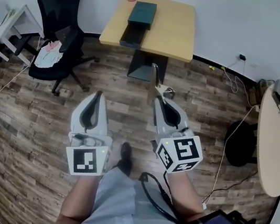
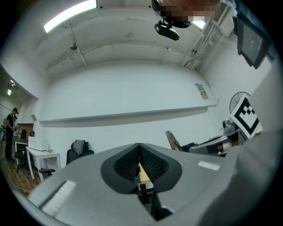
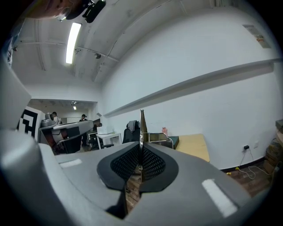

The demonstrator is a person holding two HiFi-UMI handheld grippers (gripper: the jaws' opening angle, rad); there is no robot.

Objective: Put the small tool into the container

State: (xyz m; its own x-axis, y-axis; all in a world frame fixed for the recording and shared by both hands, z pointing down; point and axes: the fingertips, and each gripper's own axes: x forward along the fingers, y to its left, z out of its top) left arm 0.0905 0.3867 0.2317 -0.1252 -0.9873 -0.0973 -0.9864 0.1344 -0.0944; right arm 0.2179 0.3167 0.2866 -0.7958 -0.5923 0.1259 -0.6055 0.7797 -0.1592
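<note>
Carrying the metal piece toward the box

My right tool (image 1: 158, 97) is clamped on the metal piece (image 1: 153, 76), thin edge pinched between the pads so it shouldn't slip. Left tool (image 1: 98, 93) is closed, empty. The box (image 1: 133, 34) sits open on the counter (image 1: 174, 35), well ahead.

**Camera set-up: one head view, two gripper views**

Head camera looks steeply down from above. The left gripper (image 1: 99, 94) and right gripper (image 1: 159, 98) are close beneath it, the table (image 1: 169, 34) farther ahead. Each gripper camera sits just behind its own jaws, facing roughly level toward the white wall (image 2: 132, 88). All three views share the office chair (image 1: 60, 16).
</note>
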